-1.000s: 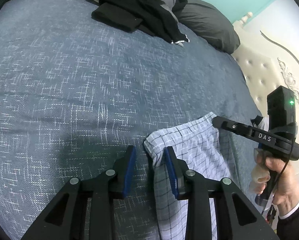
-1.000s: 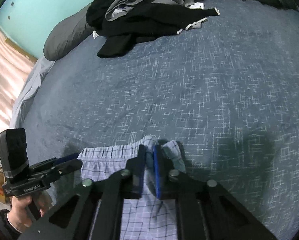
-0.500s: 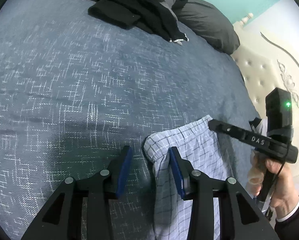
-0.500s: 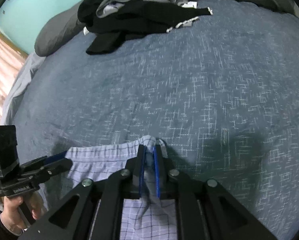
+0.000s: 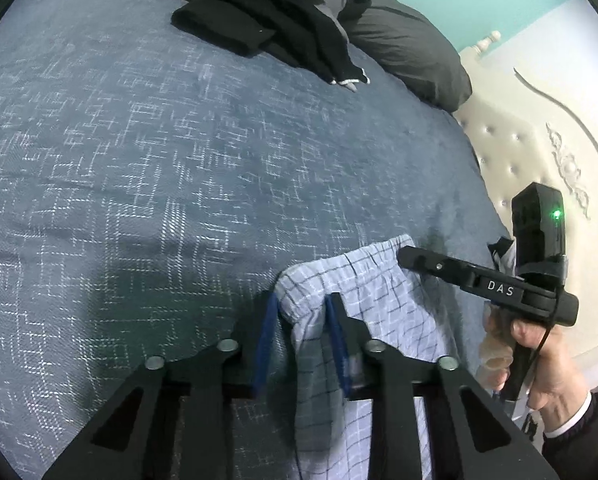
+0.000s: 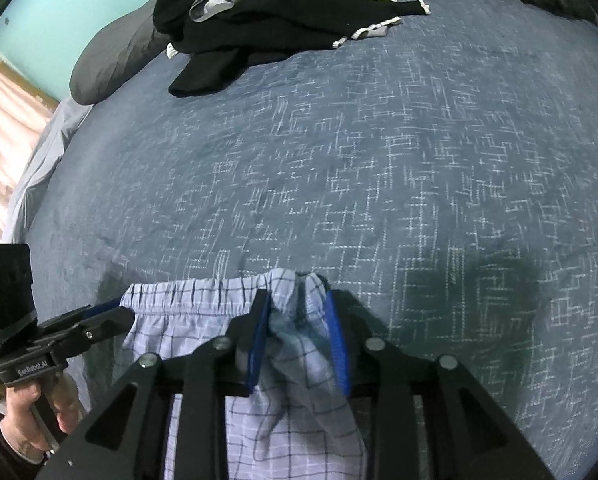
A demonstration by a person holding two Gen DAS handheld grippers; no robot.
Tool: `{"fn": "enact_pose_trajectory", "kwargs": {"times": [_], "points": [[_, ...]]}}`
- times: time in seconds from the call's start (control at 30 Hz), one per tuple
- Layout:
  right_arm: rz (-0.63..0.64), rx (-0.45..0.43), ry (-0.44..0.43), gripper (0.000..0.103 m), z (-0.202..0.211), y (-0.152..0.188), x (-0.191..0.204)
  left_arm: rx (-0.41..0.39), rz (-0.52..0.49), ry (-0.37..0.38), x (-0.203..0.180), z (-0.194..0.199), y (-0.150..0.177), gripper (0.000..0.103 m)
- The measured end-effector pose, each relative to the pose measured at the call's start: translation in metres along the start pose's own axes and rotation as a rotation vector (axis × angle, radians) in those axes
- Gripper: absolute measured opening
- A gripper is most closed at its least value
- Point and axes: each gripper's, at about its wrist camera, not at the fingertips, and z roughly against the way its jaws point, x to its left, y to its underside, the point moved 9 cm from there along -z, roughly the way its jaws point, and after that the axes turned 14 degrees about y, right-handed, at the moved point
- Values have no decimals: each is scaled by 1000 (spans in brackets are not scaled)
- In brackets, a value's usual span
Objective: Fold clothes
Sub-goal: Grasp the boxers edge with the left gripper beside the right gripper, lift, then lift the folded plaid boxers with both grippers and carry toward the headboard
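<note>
Light blue checked shorts (image 5: 379,292) lie at the near edge of the blue bed cover (image 5: 179,160), elastic waistband away from me. In the left wrist view my left gripper (image 5: 301,340) straddles one waistband corner; its jaws are closing, with a thin gap still beside the left pad. In the right wrist view the other corner of the shorts (image 6: 195,320) sits bunched inside my right gripper (image 6: 297,336), whose jaws are opening, the right pad clear of the cloth. Each view also shows the other gripper, held in a hand (image 5: 539,364).
A pile of dark clothes (image 6: 283,16) lies at the far side of the bed, next to a grey pillow (image 5: 411,56). A cream tufted headboard (image 5: 519,168) stands to the right in the left wrist view. Wooden floor (image 6: 7,120) shows beyond the bed's left edge.
The right jaws, shut on the waistband corner a second ago, have parted. The left jaws widened, then narrowed around their corner. Both hands stayed about where they were.
</note>
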Motion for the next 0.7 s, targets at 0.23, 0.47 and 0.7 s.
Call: {"fn": "enact_pose_trajectory", "kwargs": {"times": [0.23,0.47,0.7], "points": [[45,-50,4,13,1,5,8,-3,-32,-9,-6,-2,-2,16],[55,-155,-43,10,31,4,14,-30,-78,-21,-26,17,-5,14],[74,-255,-84,10,79,4,26,-66,-135,-20,-67,46,-12,14]]}}
